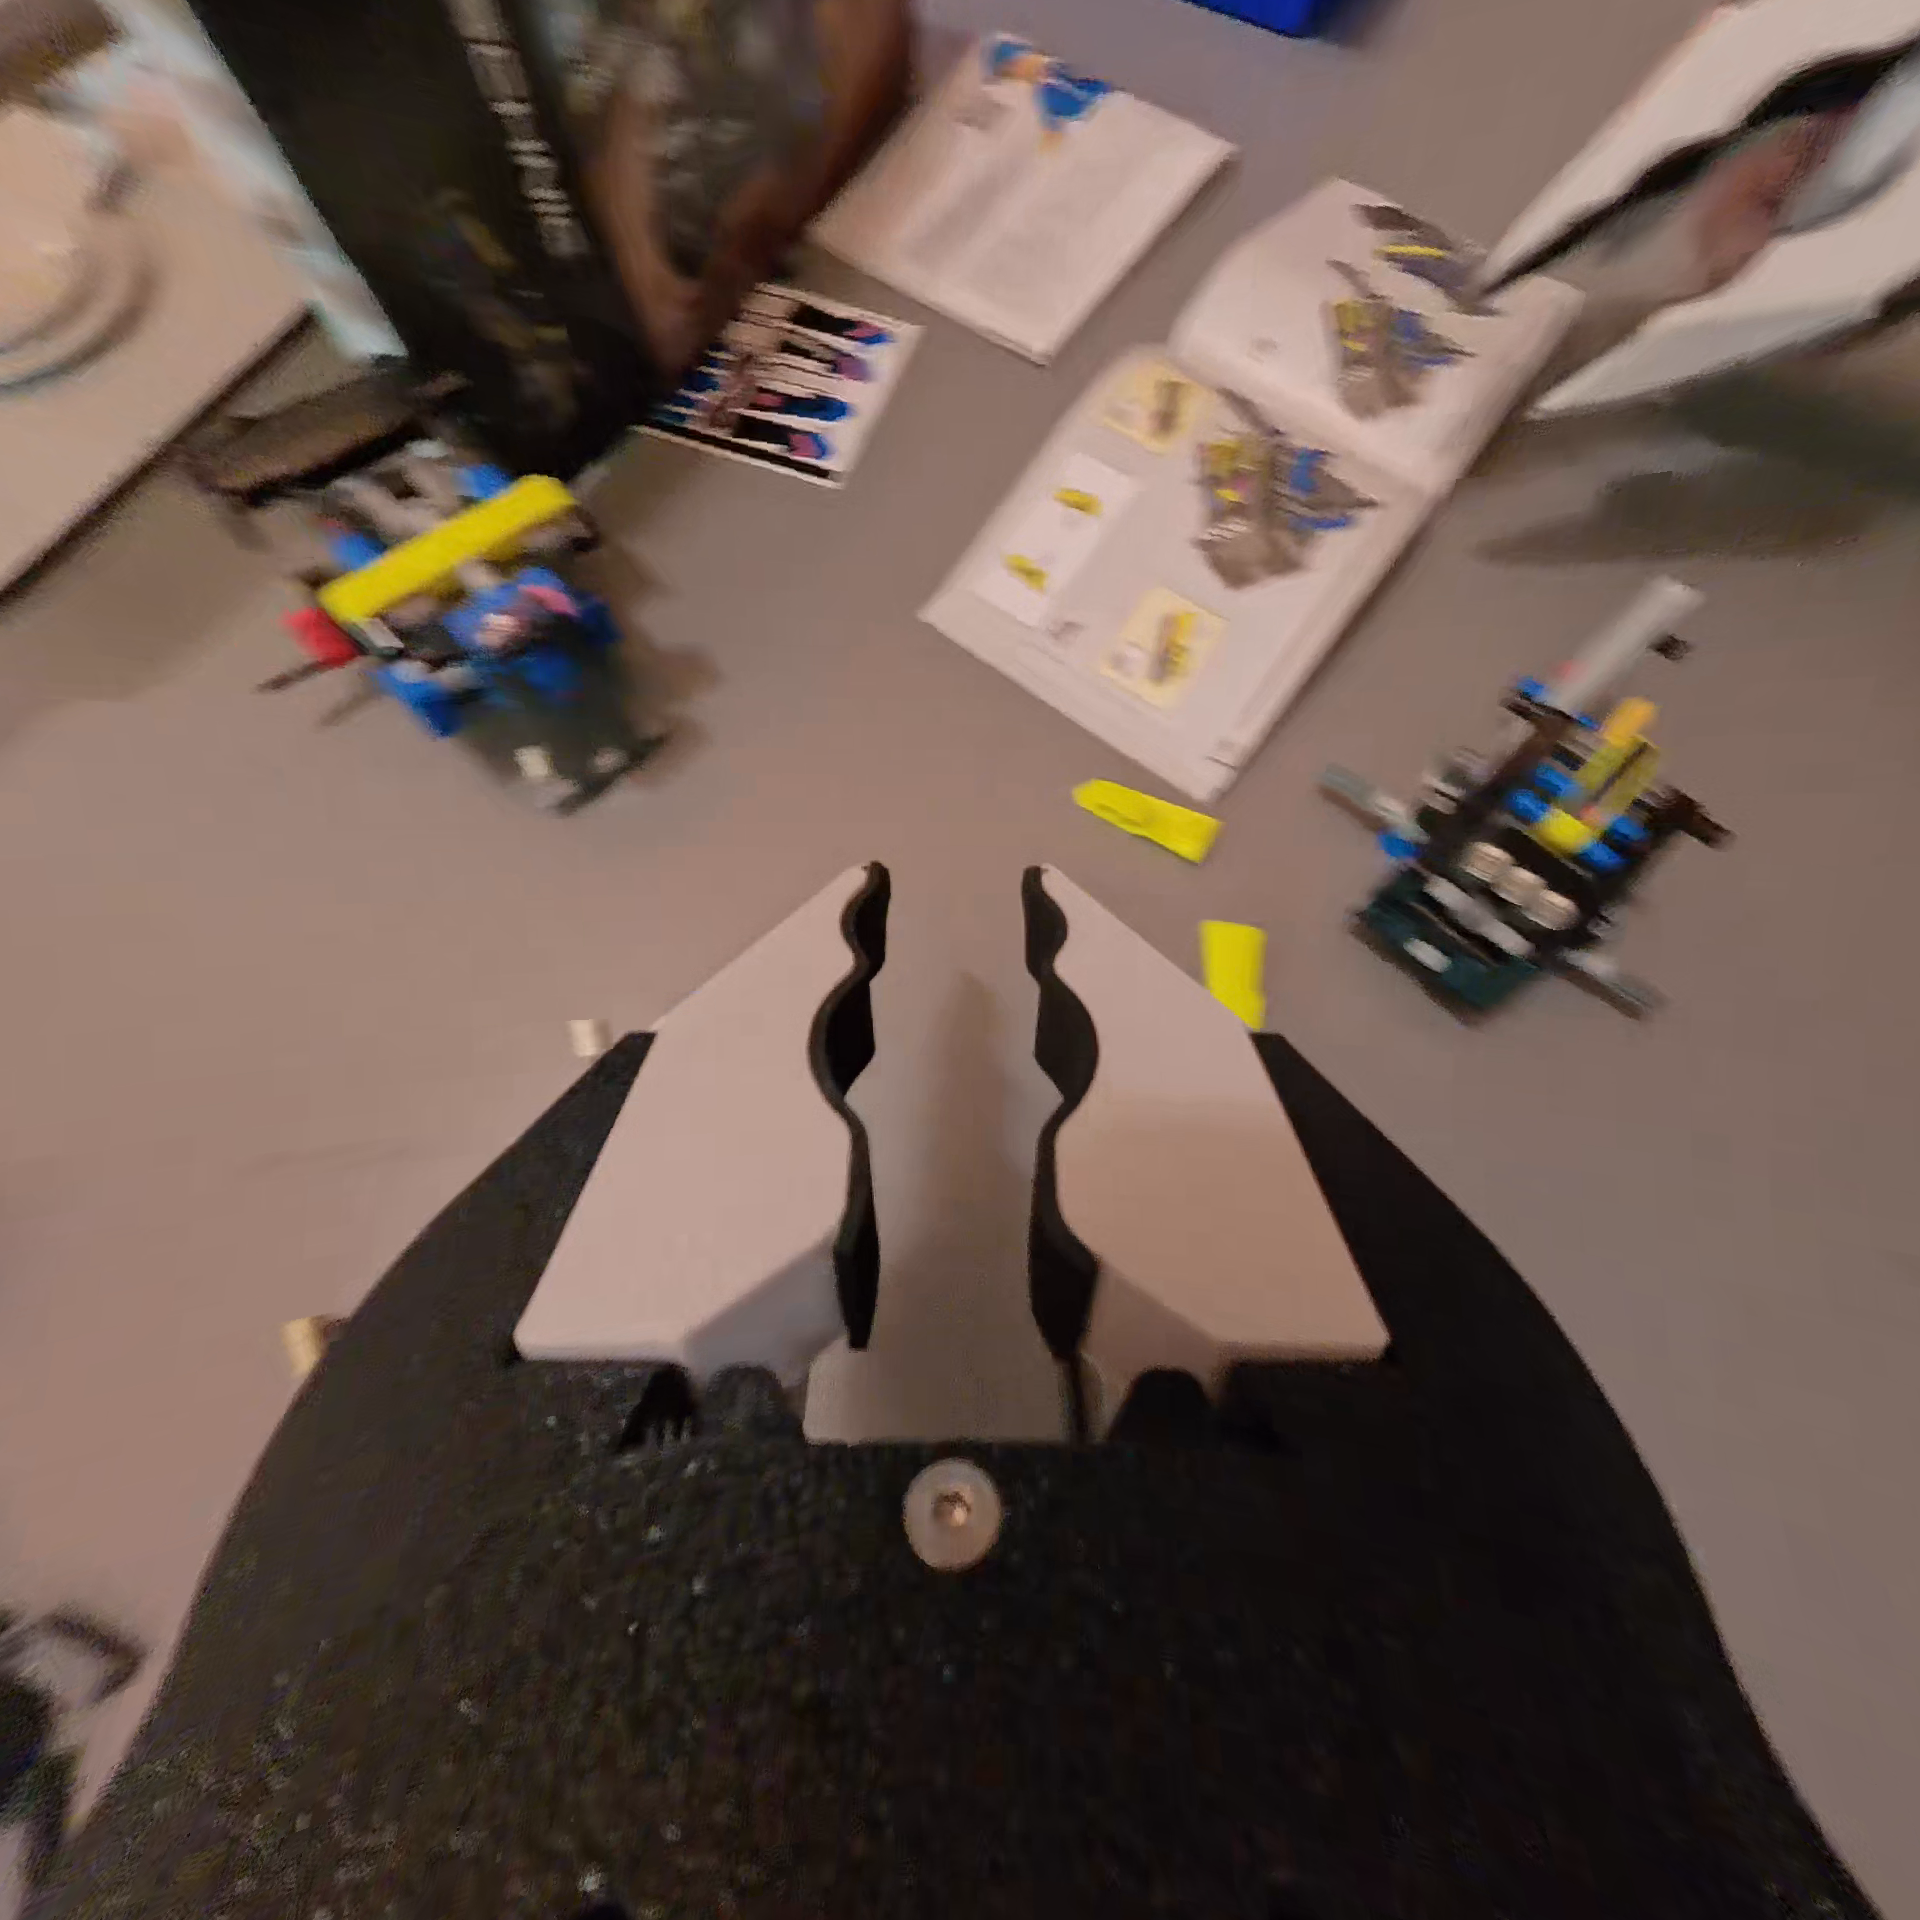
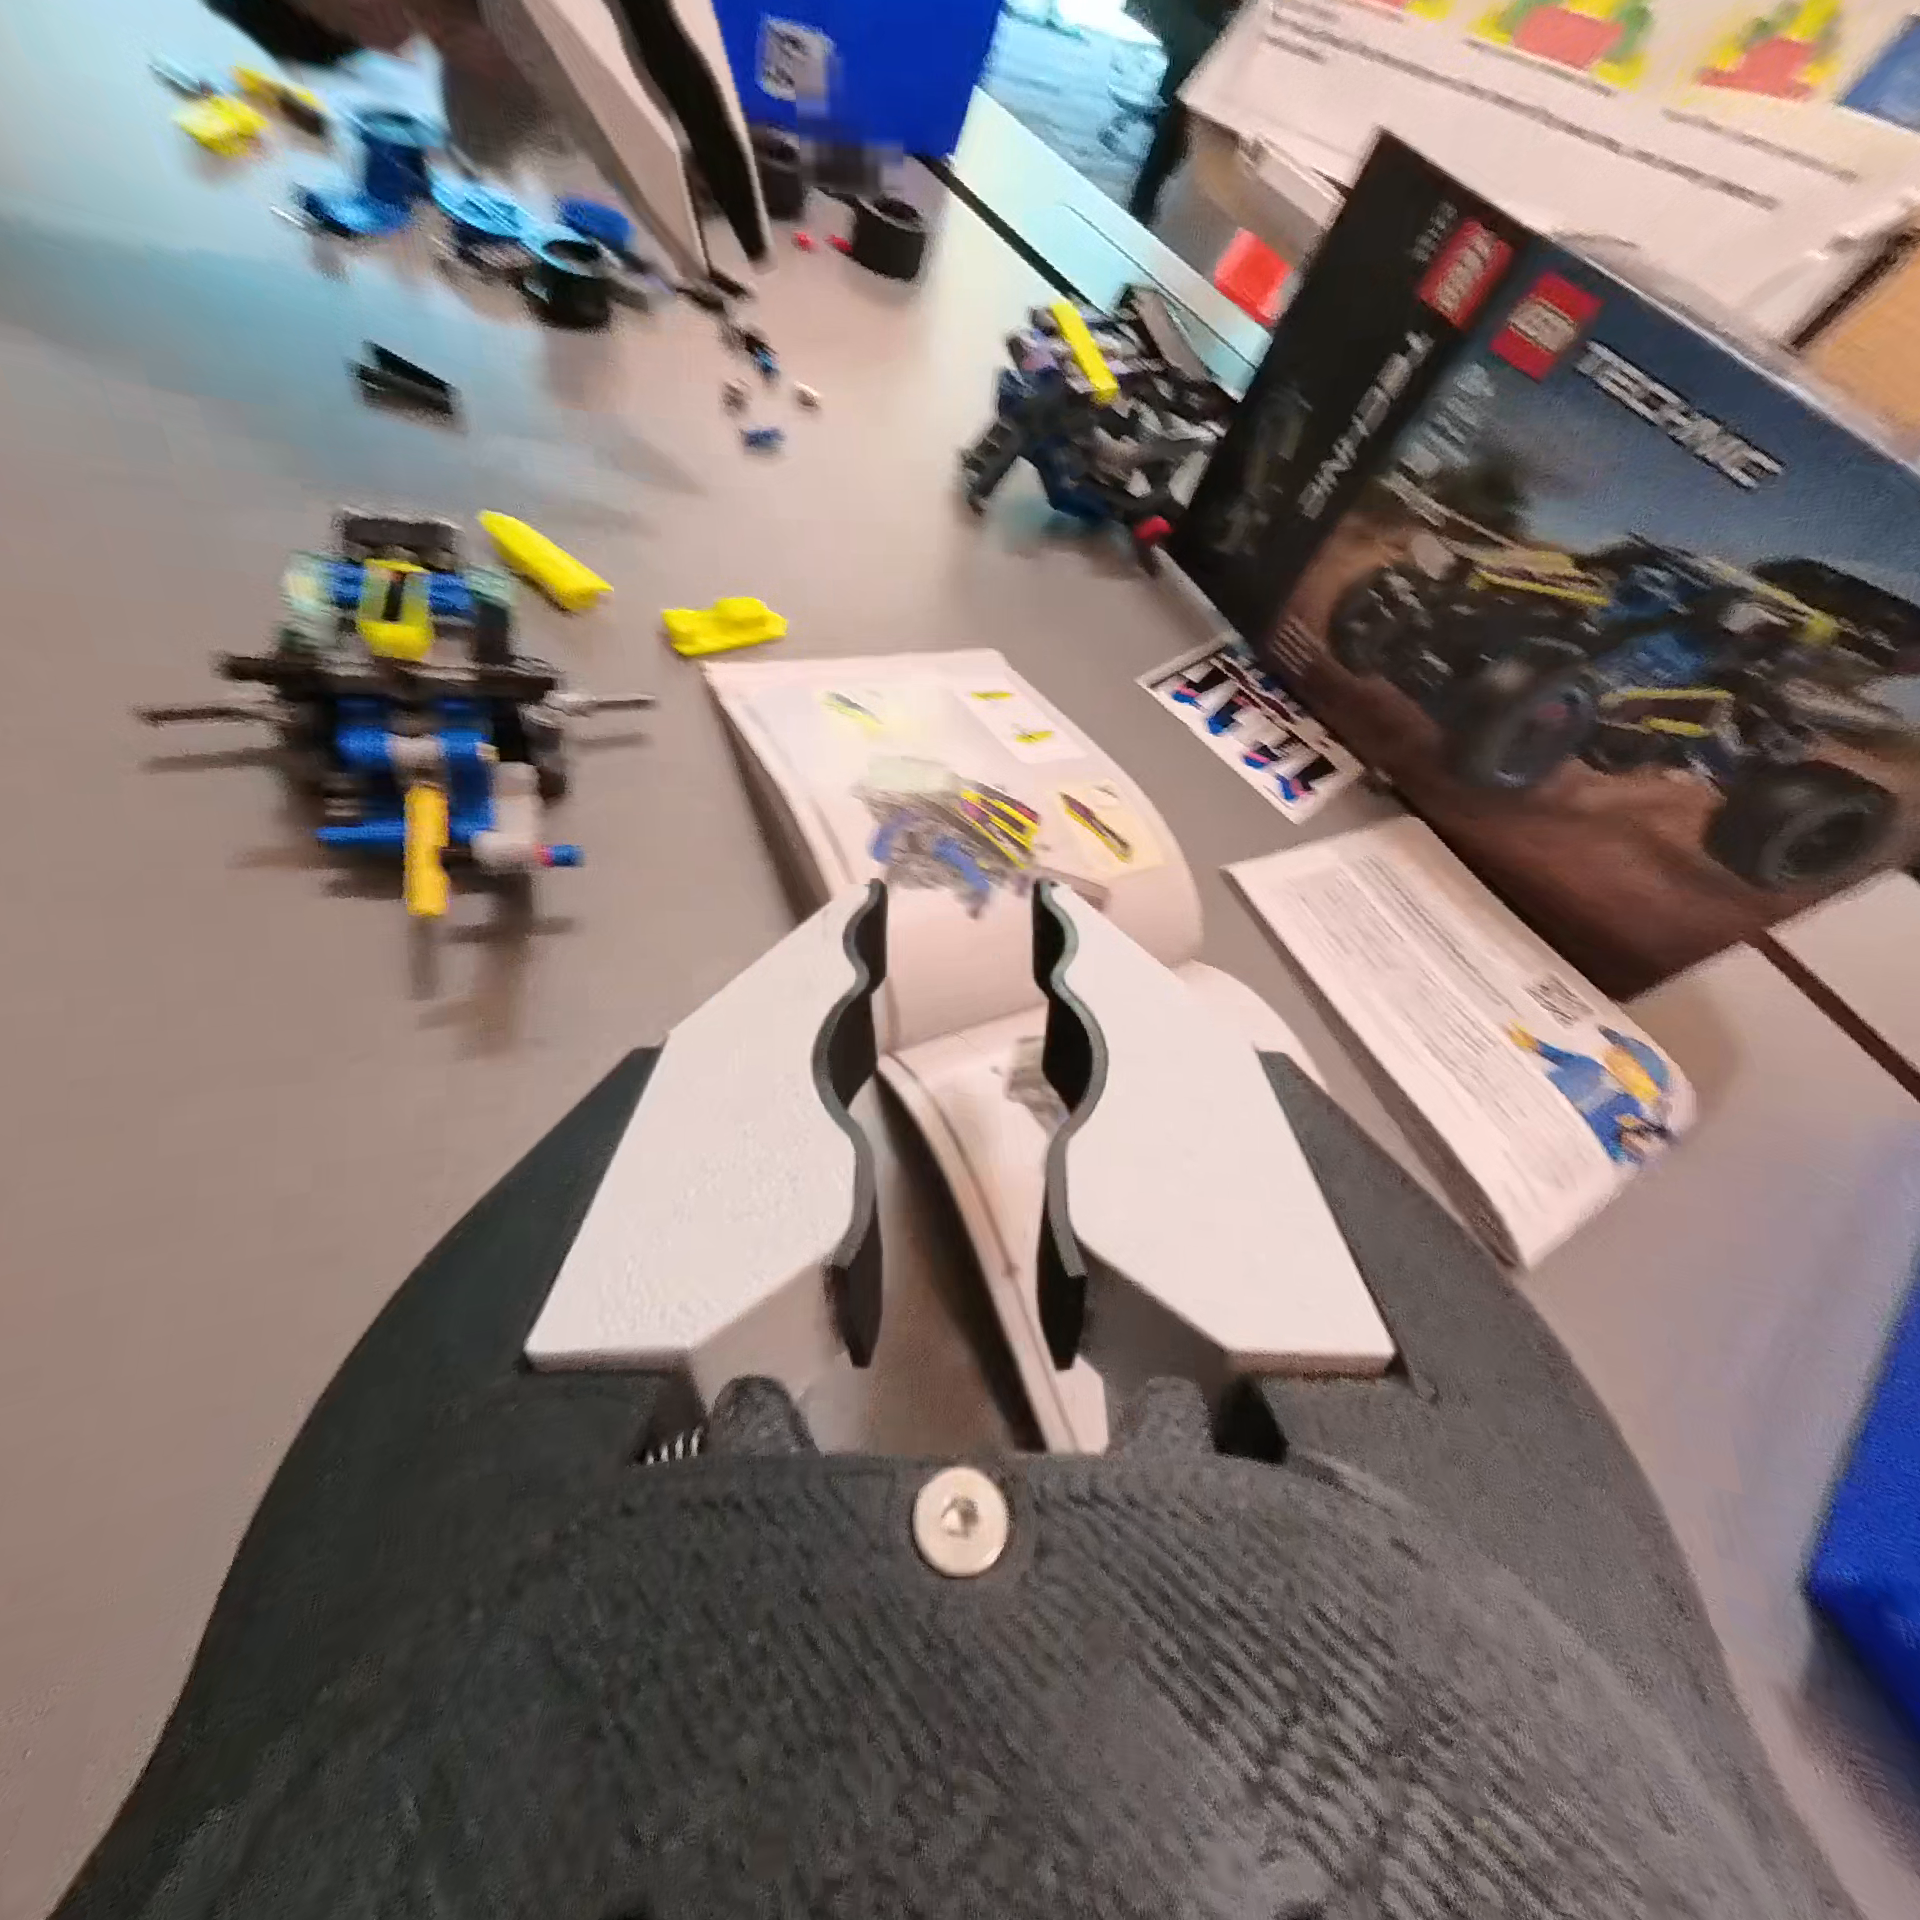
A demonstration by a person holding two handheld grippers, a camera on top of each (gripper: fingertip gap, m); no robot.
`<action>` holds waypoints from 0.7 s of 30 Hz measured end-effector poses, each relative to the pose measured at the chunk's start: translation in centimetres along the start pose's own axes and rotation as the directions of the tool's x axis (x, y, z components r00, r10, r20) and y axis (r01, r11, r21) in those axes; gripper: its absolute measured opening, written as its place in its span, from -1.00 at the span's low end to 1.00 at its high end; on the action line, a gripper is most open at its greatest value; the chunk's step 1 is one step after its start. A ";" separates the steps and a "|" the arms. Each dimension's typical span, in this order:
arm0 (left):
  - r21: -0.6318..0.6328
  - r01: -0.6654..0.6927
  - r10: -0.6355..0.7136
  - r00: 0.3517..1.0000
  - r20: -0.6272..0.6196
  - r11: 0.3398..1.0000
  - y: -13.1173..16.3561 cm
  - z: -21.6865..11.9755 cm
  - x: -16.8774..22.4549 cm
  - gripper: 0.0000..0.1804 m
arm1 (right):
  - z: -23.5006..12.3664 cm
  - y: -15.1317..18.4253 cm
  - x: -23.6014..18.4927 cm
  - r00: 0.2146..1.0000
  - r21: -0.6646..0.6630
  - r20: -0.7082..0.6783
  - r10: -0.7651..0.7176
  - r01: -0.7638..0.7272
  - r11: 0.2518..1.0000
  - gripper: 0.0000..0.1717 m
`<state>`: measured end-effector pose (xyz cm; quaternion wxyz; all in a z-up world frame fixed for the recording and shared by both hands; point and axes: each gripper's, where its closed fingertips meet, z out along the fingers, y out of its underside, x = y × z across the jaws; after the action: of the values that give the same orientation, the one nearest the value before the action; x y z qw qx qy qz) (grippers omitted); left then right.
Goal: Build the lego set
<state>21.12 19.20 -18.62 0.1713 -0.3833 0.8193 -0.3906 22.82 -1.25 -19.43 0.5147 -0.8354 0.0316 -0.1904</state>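
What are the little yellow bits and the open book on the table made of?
The yellow pieces look like hard, smooth plastic: bright even colour, moulded shapes. The open booklet looks like paper: thin white pages that curl upward. Blur hides finer surface detail.

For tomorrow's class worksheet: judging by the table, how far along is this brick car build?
Done: two blue, black and yellow part-built brick sections stand on the grey table.
In hand: nothing; both tongs, left and right, are open, the right over the open white instruction booklet.
Left: loose yellow plastic panels and small scattered pieces remain unattached.
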 end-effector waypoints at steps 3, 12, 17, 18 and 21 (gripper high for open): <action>0.014 0.015 -0.016 0.993 0.115 1.000 -1.5 -0.1 -3.1 -0.75 | 0.4 1.7 2.3 0.989 -0.091 -0.148 -0.023 0.009 0.996 -0.74; -0.039 -0.080 0.081 0.996 0.020 0.996 -5.9 5.7 -0.8 -0.75 | -0.6 4.1 9.1 0.966 -0.263 -0.258 -0.029 -0.042 0.964 -0.86; -0.109 -0.062 0.071 0.994 0.084 0.992 -7.6 11.7 -2.0 -0.64 | 2.1 3.6 12.8 0.982 -0.284 -0.179 -0.069 0.016 0.959 -0.80; -0.085 -0.081 0.087 0.994 0.070 0.993 -8.3 13.1 -1.8 -0.60 | 3.3 3.0 12.5 0.989 -0.256 -0.137 -0.055 0.019 0.966 -0.80; -0.179 -0.069 0.100 0.981 0.166 0.981 -7.6 16.4 -3.9 -0.48 | 6.1 2.5 12.2 0.996 -0.242 -0.073 -0.049 0.030 0.970 -0.79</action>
<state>36.92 10.78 -23.33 0.2249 -0.3941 0.8474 -0.2757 36.63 -0.31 -20.52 0.4041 -0.8840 0.0580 -0.2280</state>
